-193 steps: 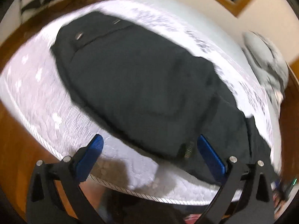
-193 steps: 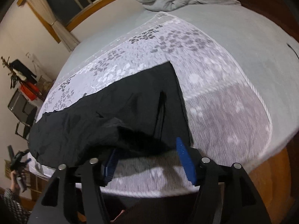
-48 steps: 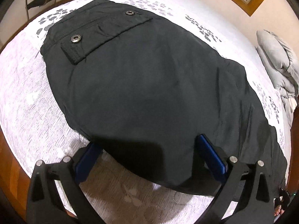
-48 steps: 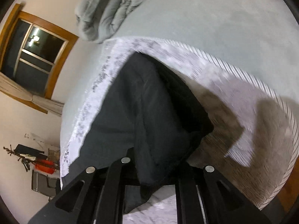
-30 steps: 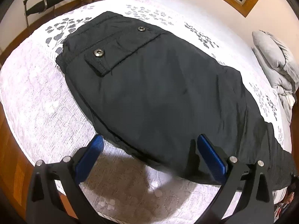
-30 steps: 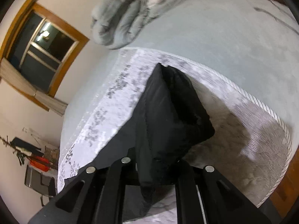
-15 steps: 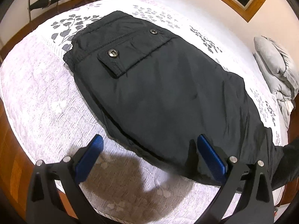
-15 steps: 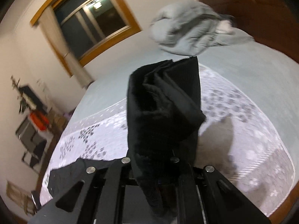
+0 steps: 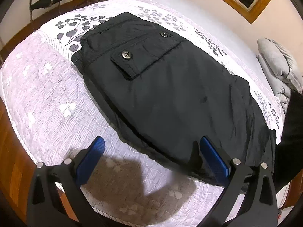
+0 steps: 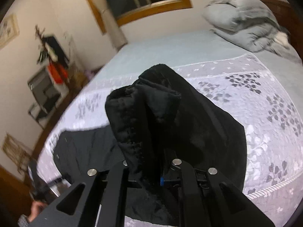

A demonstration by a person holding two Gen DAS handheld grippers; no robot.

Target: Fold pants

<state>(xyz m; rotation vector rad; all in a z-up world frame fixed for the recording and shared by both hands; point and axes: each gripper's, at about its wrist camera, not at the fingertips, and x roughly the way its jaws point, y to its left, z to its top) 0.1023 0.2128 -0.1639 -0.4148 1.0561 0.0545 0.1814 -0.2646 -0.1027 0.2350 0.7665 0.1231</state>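
While right tongs (image 10: 149, 166) pinch hem, pants (image 9: 170, 94) black

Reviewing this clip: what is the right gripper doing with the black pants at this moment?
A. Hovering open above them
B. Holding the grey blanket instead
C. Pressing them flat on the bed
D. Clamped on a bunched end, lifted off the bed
D: the right gripper is shut on a bunched end of the pants, which stands up above the bed.

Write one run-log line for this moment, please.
step: folding pants | right gripper: shut on leg end, lifted above bed | left gripper: open, empty, over near edge
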